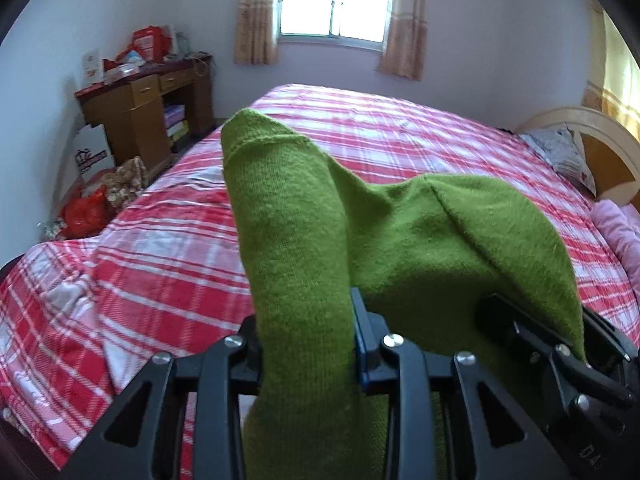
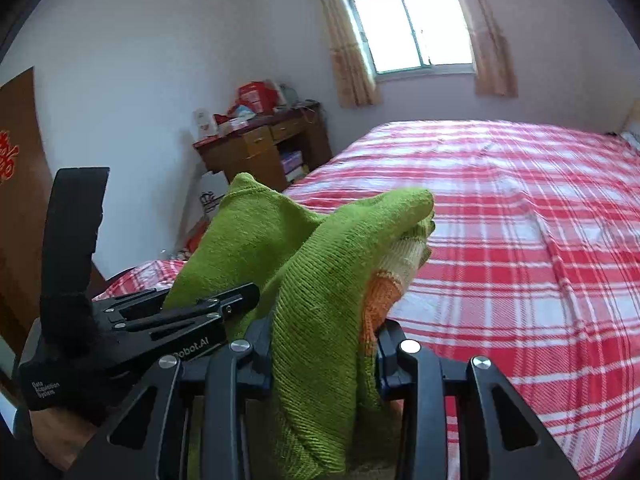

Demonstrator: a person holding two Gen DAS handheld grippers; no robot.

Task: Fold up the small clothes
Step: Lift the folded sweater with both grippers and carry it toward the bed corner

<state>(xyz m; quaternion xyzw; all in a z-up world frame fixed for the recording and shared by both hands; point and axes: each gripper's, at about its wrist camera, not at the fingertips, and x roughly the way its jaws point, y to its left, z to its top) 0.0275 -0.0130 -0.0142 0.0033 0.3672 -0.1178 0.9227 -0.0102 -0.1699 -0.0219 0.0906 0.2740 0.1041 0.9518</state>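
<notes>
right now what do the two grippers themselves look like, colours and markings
Both the left gripper and the right gripper are matte black linkage frames with silver round rivets and blue trim on a finger. White print on the left one's body reads "Data Acquisition System".

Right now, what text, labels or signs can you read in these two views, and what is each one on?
"Data Acquisition System": on the left gripper body, right wrist view.
"obot.AI", first letter hidden: same gripper body.
Red character on the wooden door: too cut off to read.
White box with crown logo: lettering blurred.
Letters on the right gripper: cut off.
</notes>
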